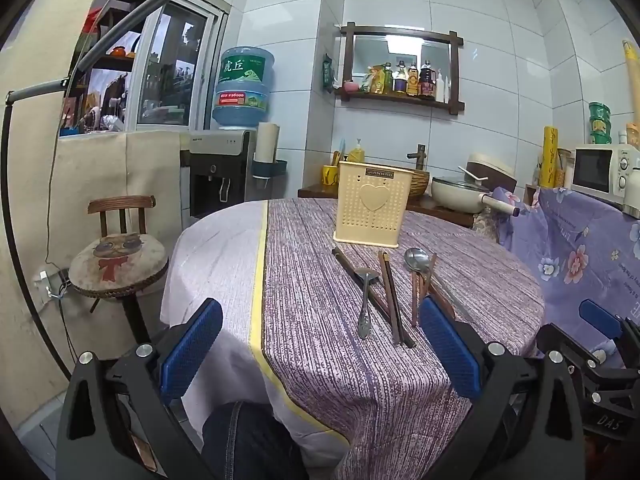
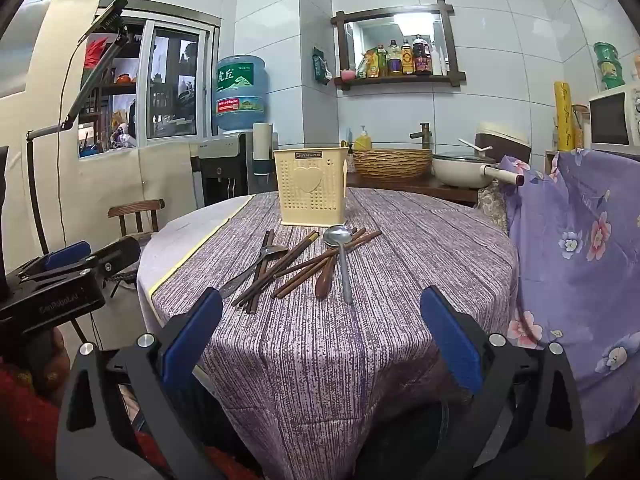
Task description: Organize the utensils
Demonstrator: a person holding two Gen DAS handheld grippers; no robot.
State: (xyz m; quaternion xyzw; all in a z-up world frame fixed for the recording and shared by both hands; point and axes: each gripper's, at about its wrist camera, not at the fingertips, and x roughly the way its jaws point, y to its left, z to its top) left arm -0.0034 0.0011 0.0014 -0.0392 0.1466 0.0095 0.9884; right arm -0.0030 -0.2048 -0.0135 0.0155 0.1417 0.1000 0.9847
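Both blue-padded black grippers, left [image 1: 320, 344] and right [image 2: 320, 336], gape wide with nothing held; ahead of them lie brown wooden chopsticks [image 2: 304, 258] and steel spoons [image 2: 340, 248], the perforated cream plastic utensil holder [image 2: 310, 186] beyond

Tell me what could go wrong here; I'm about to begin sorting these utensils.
1. The chopsticks and metal spoon lie crossed in a pile, so lifting one may drag or scatter others.
2. The cream utensil holder looks light; a bump from the right gripper could tip it.
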